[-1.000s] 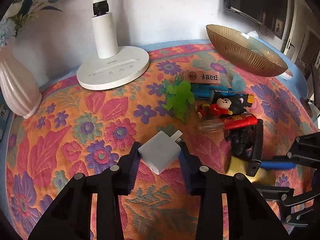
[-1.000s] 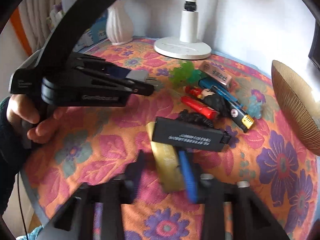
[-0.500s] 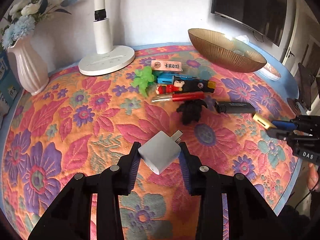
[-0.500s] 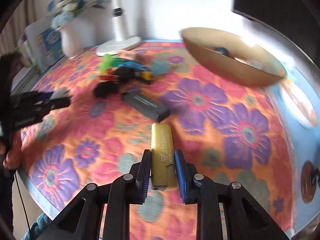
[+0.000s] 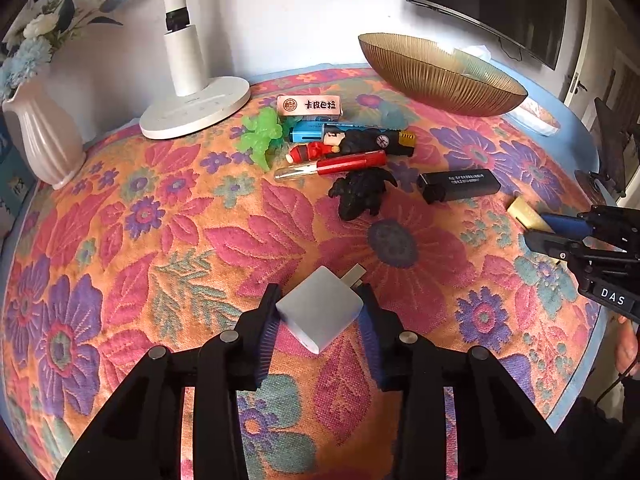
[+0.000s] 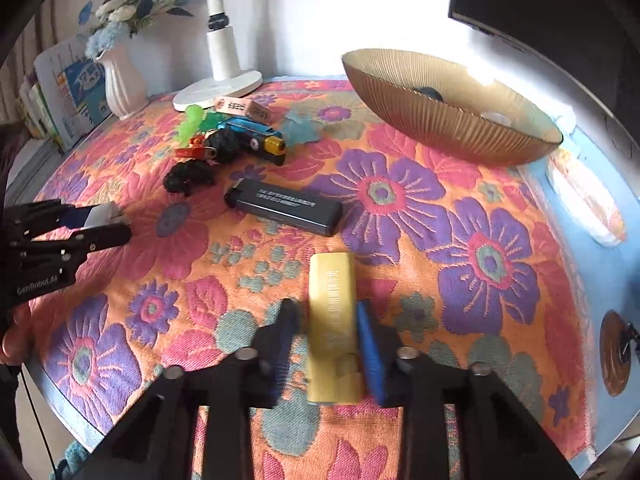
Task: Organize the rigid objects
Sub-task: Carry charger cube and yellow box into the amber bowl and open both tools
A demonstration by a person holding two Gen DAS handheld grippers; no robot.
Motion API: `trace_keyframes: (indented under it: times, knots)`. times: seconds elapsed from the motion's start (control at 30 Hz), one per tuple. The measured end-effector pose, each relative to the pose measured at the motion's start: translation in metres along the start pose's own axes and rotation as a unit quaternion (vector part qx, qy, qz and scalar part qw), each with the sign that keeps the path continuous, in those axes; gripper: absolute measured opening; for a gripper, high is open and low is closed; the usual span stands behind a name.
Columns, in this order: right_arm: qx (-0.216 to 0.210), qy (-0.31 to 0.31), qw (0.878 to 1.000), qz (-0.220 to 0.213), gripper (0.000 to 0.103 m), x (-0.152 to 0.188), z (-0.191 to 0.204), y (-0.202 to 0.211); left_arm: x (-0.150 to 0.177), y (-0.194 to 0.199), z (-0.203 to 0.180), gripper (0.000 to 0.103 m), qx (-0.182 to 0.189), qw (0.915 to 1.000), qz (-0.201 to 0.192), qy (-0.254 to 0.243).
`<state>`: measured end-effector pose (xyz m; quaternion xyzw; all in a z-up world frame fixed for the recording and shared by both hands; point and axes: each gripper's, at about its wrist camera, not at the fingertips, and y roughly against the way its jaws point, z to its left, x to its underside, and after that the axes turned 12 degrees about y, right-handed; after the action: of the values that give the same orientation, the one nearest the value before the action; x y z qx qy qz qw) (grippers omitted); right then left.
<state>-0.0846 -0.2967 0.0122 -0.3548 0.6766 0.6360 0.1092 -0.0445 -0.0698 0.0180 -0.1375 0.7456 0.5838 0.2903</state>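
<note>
My left gripper point(image 5: 318, 316) is shut on a white plug charger point(image 5: 320, 312) and holds it above the flowered tablecloth. My right gripper point(image 6: 326, 340) has a yellow bar point(image 6: 332, 320) between its fingers; the left finger stands slightly off it and the bar looks blurred. In the left wrist view the right gripper point(image 5: 560, 228) and yellow bar point(image 5: 526, 214) show at the right edge. A black rectangular device point(image 6: 284, 206), a black toy point(image 6: 188, 176), a red pen point(image 5: 344, 162) and a green figure point(image 5: 260, 138) lie on the cloth.
A gold ribbed bowl point(image 6: 448, 112) stands at the back right with small items inside. A white lamp base point(image 5: 196, 108) and a white vase point(image 5: 44, 136) stand at the back left. A blue table edge point(image 6: 600, 272) runs along the right.
My right gripper's fingers have spread a little around the yellow bar. The left gripper still holds the charger and has barely moved.
</note>
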Motion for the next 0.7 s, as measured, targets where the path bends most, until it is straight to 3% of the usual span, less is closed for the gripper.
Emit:
trace_keyframes:
  times: [0.17, 0.3, 0.37, 0.43, 0.53, 0.7]
  knots:
    - [0.007, -0.020, 0.998, -0.052, 0.023, -0.008, -0.026, 0.034, -0.017, 0.024, -0.019, 0.034, 0.036, 0.9989, -0.029, 0.003]
    - [0.040, -0.059, 0.993, -0.094, 0.023, -0.032, -0.080, 0.065, -0.064, 0.047, -0.049, 0.034, 0.075, 0.9947, -0.071, 0.004]
    - [0.050, -0.086, 0.990, -0.103, 0.023, -0.048, -0.111, 0.073, -0.095, 0.048, -0.065, 0.035, 0.104, 0.9919, -0.073, 0.012]
    - [0.049, -0.112, 0.987, -0.104, 0.023, -0.063, -0.135, 0.075, -0.126, 0.043, -0.084, 0.035, 0.125, 0.9889, -0.078, 0.014]
    - [0.020, -0.147, 0.984, -0.100, 0.023, -0.086, -0.166, 0.068, -0.160, 0.025, -0.116, 0.035, 0.121, 0.9892, -0.083, -0.001]
    - [0.003, -0.163, 0.986, -0.029, 0.023, -0.102, -0.186, 0.018, -0.181, -0.025, -0.154, 0.035, 0.108, 0.9928, -0.048, -0.021]
